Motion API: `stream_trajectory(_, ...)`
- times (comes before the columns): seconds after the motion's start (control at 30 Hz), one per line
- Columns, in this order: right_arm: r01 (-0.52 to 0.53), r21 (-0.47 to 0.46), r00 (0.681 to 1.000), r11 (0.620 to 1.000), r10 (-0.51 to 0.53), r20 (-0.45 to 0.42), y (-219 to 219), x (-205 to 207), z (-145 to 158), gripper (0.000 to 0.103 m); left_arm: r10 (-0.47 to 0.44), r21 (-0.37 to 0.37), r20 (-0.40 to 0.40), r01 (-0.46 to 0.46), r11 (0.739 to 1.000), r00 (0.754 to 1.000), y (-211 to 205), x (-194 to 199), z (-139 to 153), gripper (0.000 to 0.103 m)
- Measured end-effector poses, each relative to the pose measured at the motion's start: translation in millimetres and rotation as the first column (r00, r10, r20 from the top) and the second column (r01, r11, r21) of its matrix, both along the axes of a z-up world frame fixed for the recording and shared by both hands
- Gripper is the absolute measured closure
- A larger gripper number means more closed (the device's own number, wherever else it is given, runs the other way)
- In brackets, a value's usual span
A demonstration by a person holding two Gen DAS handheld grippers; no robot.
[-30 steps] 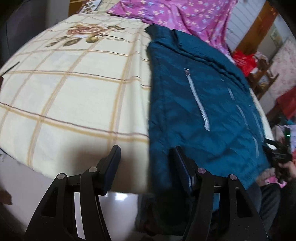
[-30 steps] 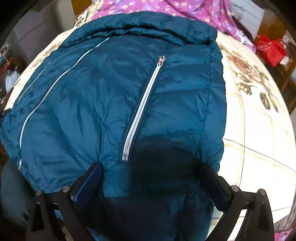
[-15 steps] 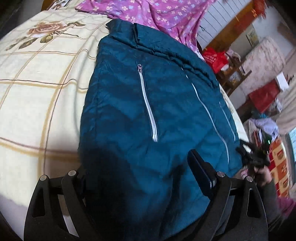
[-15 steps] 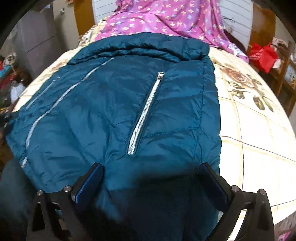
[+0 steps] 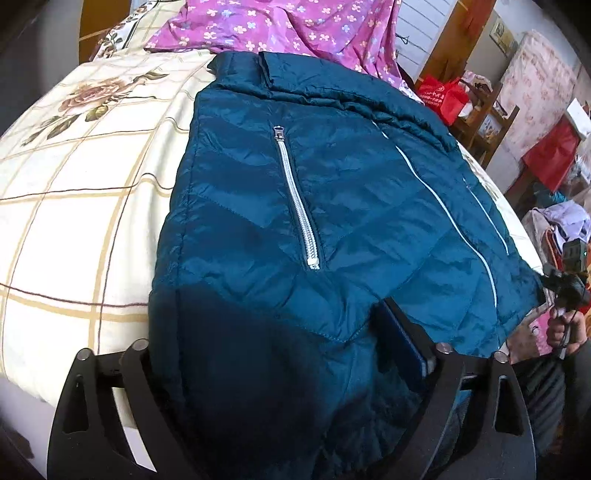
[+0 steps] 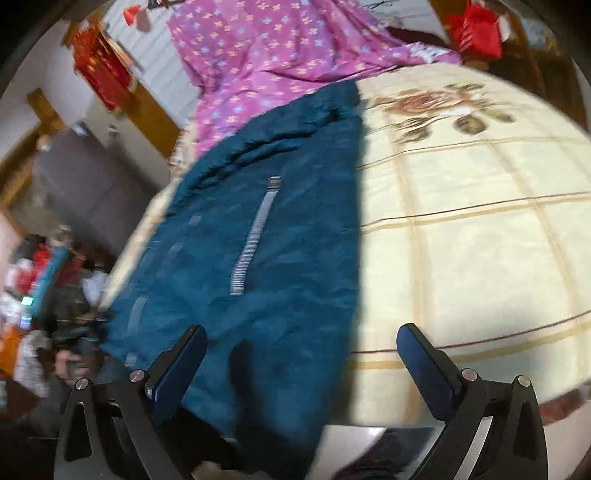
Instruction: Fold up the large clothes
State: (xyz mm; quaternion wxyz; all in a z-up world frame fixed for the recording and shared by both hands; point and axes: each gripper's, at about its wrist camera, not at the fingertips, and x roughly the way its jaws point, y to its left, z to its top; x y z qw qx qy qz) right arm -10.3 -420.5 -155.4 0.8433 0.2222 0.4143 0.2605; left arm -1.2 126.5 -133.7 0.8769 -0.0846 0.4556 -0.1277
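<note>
A teal quilted jacket (image 5: 332, 206) with silver zippers lies flat on the cream plaid bedspread (image 5: 74, 192), its hem hanging over the near bed edge. My left gripper (image 5: 273, 354) is open, its jaws straddling the jacket's hem; the left finger is hidden under the fabric. In the right wrist view the jacket (image 6: 266, 240) lies to the left. My right gripper (image 6: 303, 350) is open and empty, above the jacket's lower right corner at the bed edge. The right gripper also shows at the far right of the left wrist view (image 5: 569, 280).
A purple floral sheet (image 5: 288, 26) lies bunched at the head of the bed. The bedspread (image 6: 480, 221) spreads wide to the right of the jacket. Red bags (image 5: 443, 96) and cluttered furniture stand beside the bed. The bed's near edge drops off below the grippers.
My left gripper moved right from the bare bedspread onto the jacket's hem and opened wide. My right gripper swung right and pulled back from the hem to the jacket's right corner.
</note>
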Motion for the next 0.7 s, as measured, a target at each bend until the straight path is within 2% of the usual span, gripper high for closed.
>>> stream_trajectory(0.13,-0.097,0.070,0.995,0.993,0.098,-0.018,19.0,8.0,-2.8,0.000,0.019,-0.025,0.007,-0.019,0.999,1.000,3.4,-1.2,0.4,0.008)
stream_trajectory(0.3,-0.089,0.031,0.996,0.996,0.090,-0.003,26.4,9.5,-3.4,0.003,0.039,-0.049,0.015,-0.038,0.998,0.999,12.5,-5.5,2.2,0.008)
stream_trajectory(0.37,-0.076,-0.002,0.997,0.997,0.076,0.000,26.0,5.1,-2.3,0.010,0.042,-0.039,0.017,-0.041,0.998,0.999,14.8,-7.8,2.6,0.009)
stream_trajectory(0.4,-0.065,-0.015,0.998,0.998,0.065,-0.001,23.5,3.9,-2.5,0.017,0.049,-0.026,0.018,-0.048,0.998,0.999,15.1,-9.0,2.8,0.019)
stream_trajectory(0.43,-0.048,-0.026,0.999,0.998,0.048,-0.005,21.5,2.8,-3.3,0.027,0.067,0.005,0.021,-0.067,0.998,0.998,15.5,-10.1,3.3,0.036)
stream_trajectory(0.47,-0.035,-0.040,0.999,0.999,0.035,-0.010,16.2,2.8,-5.2,0.036,0.070,0.013,0.021,-0.070,0.997,0.997,16.4,-10.9,3.0,0.038)
stream_trajectory(0.5,-0.015,-0.065,1.000,0.998,0.014,-0.018,13.5,3.4,-7.0,0.055,0.069,0.005,0.021,-0.069,0.998,0.997,18.1,-11.7,2.8,0.045)
stream_trajectory(0.53,-0.006,-0.066,1.000,0.998,0.004,-0.022,9.9,6.5,-8.5,0.064,0.073,-0.005,0.021,-0.073,0.997,0.997,20.0,-11.9,2.4,0.053)
stream_trajectory(0.63,-0.004,-0.099,1.000,0.995,0.004,-0.007,12.8,7.5,-8.2,0.068,0.090,-0.024,0.028,-0.089,0.996,0.996,24.8,-13.8,2.7,0.062)
stream_trajectory(0.7,-0.008,-0.122,1.000,0.992,0.009,0.012,15.9,9.9,-8.2,0.068,0.096,-0.033,0.034,-0.095,0.995,0.995,26.0,-15.3,2.9,0.062)
